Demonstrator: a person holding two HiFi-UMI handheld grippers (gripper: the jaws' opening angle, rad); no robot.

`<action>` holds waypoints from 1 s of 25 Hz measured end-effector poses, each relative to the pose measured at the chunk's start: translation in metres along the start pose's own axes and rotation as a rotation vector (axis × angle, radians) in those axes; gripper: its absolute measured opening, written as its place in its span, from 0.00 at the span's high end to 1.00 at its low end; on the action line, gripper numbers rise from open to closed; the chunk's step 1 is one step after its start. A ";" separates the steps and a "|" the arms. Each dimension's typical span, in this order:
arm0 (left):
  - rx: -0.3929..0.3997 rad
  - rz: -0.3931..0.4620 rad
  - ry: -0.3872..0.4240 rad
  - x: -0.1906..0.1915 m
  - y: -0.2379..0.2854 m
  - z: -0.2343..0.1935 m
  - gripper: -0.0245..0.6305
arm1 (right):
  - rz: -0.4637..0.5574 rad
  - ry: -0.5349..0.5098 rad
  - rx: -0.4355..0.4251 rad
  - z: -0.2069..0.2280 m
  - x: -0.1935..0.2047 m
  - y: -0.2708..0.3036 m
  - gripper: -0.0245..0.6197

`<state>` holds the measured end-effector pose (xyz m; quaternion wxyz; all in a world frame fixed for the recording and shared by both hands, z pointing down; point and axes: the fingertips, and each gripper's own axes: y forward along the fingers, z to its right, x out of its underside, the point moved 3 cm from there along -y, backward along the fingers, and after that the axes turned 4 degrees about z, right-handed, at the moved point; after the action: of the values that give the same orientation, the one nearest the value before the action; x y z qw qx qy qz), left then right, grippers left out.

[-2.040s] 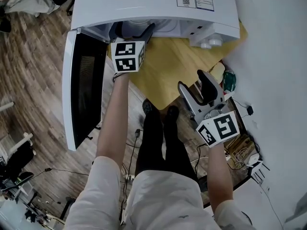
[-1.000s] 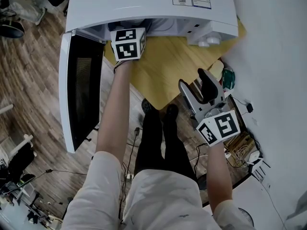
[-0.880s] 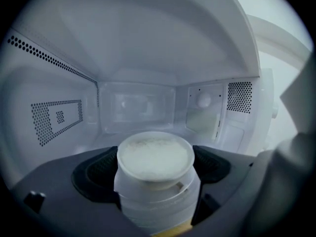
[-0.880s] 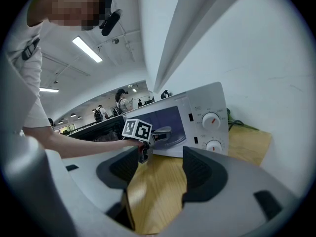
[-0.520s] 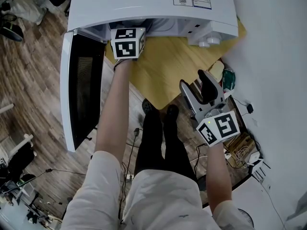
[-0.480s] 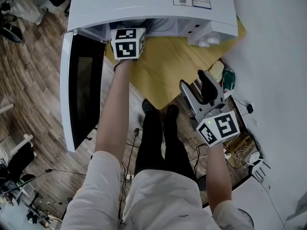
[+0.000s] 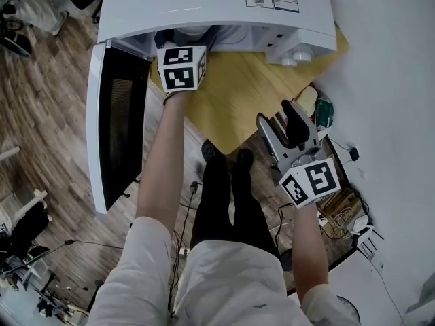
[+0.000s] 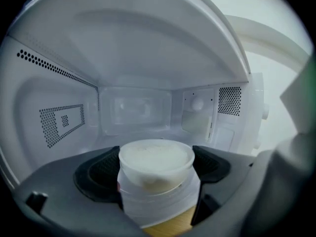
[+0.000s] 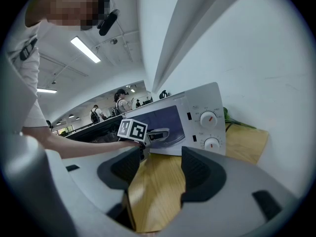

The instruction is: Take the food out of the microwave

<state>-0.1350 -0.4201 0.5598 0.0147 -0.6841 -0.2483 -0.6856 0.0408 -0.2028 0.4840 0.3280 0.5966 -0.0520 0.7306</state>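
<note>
The white microwave (image 7: 217, 5) stands on a wooden table (image 7: 245, 94) with its door (image 7: 115, 128) swung open to the left. My left gripper (image 8: 155, 168) reaches into the cavity, and only its marker cube (image 7: 181, 66) shows clearly in the head view. It is shut on a translucent white container (image 8: 157, 181) of pale food, with both pads against its sides at the cavity's mouth. My right gripper (image 7: 279, 116) hangs open off the table's near right edge. Its jaws have just been closing slightly, with nothing between them.
The microwave's dials (image 9: 209, 118) face the right gripper. A green object (image 7: 324, 114) lies at the table's right end by the white wall. Cables and a box (image 7: 343, 209) clutter the floor to the right. The open door blocks the left side.
The left gripper's cube went deeper into the microwave, then came back a little toward me. The right gripper has stayed where it was.
</note>
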 end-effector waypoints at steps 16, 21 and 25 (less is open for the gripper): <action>0.013 0.094 -0.040 -0.006 -0.024 0.008 0.30 | 0.002 -0.004 -0.006 -0.003 -0.001 0.001 0.58; 0.021 0.120 -0.060 -0.010 -0.034 0.016 0.30 | 0.006 -0.006 -0.015 -0.005 -0.004 0.000 0.58; 0.024 0.134 -0.067 -0.013 -0.043 0.024 0.30 | 0.010 -0.009 -0.026 -0.005 -0.007 0.000 0.58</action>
<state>-0.1276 -0.3782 0.5319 0.0606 -0.7217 -0.2103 -0.6567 0.0372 -0.2031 0.4765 0.3319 0.5953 -0.0659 0.7288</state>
